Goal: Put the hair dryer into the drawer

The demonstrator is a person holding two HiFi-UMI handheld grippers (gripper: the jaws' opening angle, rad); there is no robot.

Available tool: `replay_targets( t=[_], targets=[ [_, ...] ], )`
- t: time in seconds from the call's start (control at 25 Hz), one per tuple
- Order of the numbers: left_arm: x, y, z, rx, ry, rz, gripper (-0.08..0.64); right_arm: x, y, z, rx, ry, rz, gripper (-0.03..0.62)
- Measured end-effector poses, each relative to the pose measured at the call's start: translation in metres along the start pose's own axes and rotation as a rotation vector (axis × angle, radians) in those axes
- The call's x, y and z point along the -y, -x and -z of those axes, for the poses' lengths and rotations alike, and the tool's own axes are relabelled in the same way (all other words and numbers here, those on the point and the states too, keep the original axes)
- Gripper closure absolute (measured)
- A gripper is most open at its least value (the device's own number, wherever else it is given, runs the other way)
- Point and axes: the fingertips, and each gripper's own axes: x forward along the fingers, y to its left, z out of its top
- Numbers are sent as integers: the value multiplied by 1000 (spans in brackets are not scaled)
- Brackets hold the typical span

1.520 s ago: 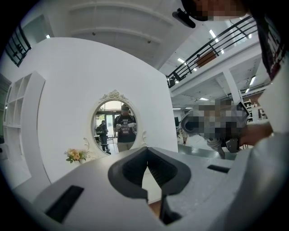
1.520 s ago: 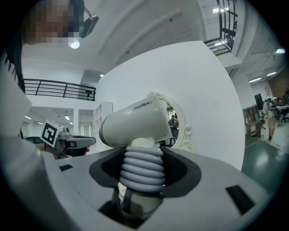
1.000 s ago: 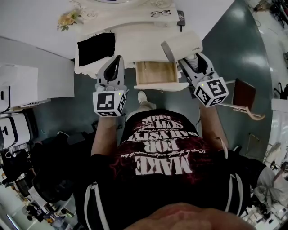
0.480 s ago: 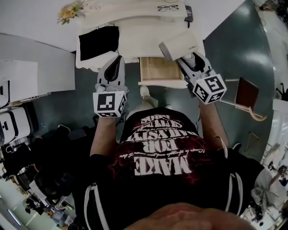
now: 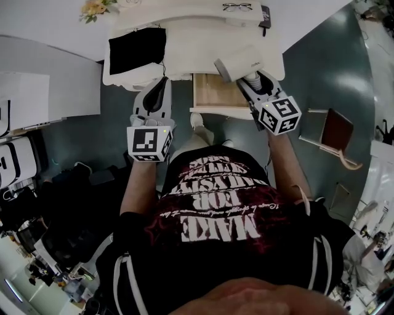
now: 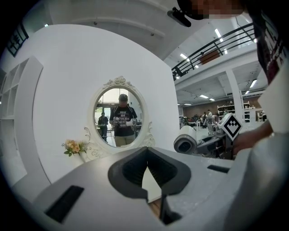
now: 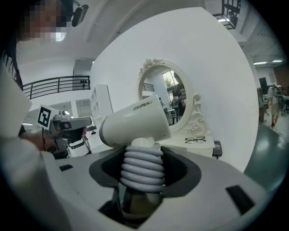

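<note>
White vanity table (image 5: pixel 191 43) against a white wall, w/ oval mirror (image 6: pixel 118 115), flowers (image 5: pixel 93 7), glasses (image 5: pixel 237 7) and a black cloth (image 5: pixel 136 49) on top.

Drawer (image 5: pixel 220 112): already pulled out below the table front, wood bottom showing, nothing seen inside.

Hair dryer (image 5: pixel 237 61): white body, held in the air by your right gripper (image 5: pixel 249 80). Head view puts it over the table's front edge, at the drawer's rear right corner, i.e. not yet inside. Right gripper view shows the body lying crosswise above the jaws, which are clamped on the ribbed grey handle (image 7: pixel 142 171) (prob. cord wound round it); the grip looks centred and firm.

Left gripper (image 5: pixel 159 86): level w/ the drawer's left side, apart from it. Its jaws meet at the tips w/ nothing between them, and the mirror sits straight ahead.

Progress (est.): the opening and pick-up steps look done. You have left approx. the last part: bring the dryer over the open box, lower it in, let go. Shutting the drawer may follow, though the task doesn't ask for it.
</note>
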Motion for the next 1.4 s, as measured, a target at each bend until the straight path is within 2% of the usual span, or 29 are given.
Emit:
replay_targets(
  t=[0.28,0.68,1.04,1.4],
  targets=[
    [-5,9,9,-22,3,-33,557,9,-11,27,-41,-27,-14,357],
    [-1,12,5,-12,1,-55,556,5,-17,66,-112,-23,-78,357],
    [7,18,2,-16,-3,-63,557,19,-32,92,-86,-80,-136,357],
    [19,18,0,1,5,-45,557,28,-52,109,-57,-179,-160,357]
  ],
)
